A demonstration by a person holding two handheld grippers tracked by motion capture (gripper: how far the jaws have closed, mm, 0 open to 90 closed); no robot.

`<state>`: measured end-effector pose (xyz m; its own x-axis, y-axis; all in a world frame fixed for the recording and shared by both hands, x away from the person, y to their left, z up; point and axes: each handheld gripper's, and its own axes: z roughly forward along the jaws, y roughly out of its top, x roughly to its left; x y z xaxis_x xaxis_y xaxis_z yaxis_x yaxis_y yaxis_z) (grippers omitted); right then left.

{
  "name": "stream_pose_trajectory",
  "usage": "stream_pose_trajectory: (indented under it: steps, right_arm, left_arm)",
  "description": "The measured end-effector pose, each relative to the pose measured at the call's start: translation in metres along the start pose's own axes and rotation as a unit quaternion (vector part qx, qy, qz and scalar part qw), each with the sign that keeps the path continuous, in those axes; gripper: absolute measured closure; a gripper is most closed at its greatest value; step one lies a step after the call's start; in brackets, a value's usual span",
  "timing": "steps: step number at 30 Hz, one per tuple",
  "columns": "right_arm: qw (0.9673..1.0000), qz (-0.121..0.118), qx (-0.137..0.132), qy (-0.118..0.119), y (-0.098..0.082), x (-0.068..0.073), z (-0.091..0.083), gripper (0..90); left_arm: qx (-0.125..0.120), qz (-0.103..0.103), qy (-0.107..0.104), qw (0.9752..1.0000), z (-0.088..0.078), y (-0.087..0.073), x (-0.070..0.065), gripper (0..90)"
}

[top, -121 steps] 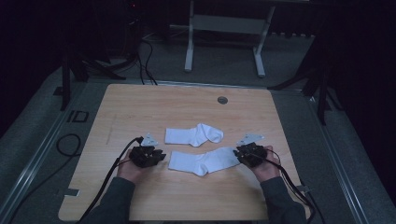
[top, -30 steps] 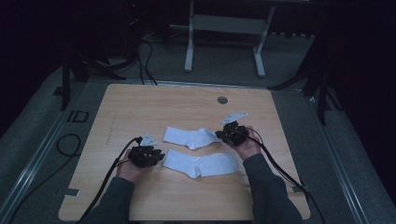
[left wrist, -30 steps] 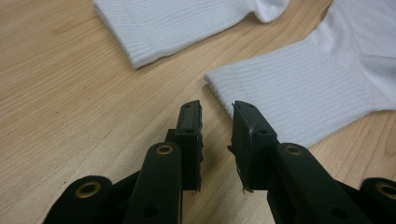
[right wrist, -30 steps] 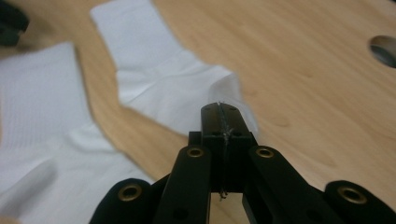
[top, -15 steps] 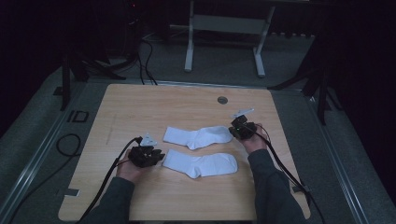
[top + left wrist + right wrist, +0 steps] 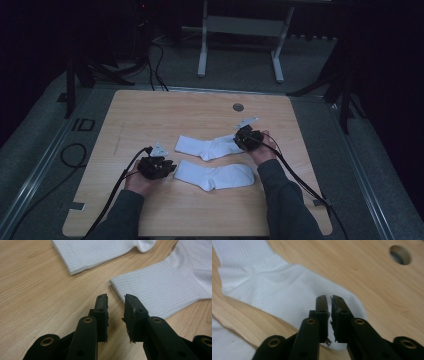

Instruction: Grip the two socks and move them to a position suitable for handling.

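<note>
- Two white socks lie on the wooden table, side by side and nearly parallel: the far sock and, just beside it toward the person, the near sock.
- Left gripper sits low at the cuff end of the near sock; in the left gripper view its jaws stand apart with a clear gap, empty, one tip just at the ribbed cuff edge.
- The far sock's cuff shows beyond, off the jaws.
- Right gripper is over at the toe end of the far sock.
- In the right gripper view the jaws are drawn nearly together, only a sliver between them, right above the rounded toe; whether any fabric is pinched, I cannot tell from here.
- A round hole in the tabletop sits beyond that toe, well apart from it.
- Cables trail back from both grippers toward the person's sleeves.
</note>
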<state>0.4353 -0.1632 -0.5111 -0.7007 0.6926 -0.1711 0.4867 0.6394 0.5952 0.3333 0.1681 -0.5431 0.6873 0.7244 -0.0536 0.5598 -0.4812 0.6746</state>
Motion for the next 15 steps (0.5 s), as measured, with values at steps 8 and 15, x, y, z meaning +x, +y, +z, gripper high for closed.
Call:
stream_pose_trajectory:
  steps: [8, 15]
  right_arm:
    - [0.9989, 0.002, 0.044, 0.020, -0.012, 0.005, 0.026, 86.0]
    - [0.9988, 0.008, 0.038, 0.028, -0.028, 0.004, 0.016, 86.1]
  left_arm:
    - [0.001, -0.001, 0.001, 1.0000, 0.000, 0.000, 0.001, 72.8]
    - [0.000, -0.001, 0.002, 1.0000, 0.000, 0.000, 0.000, 72.6]
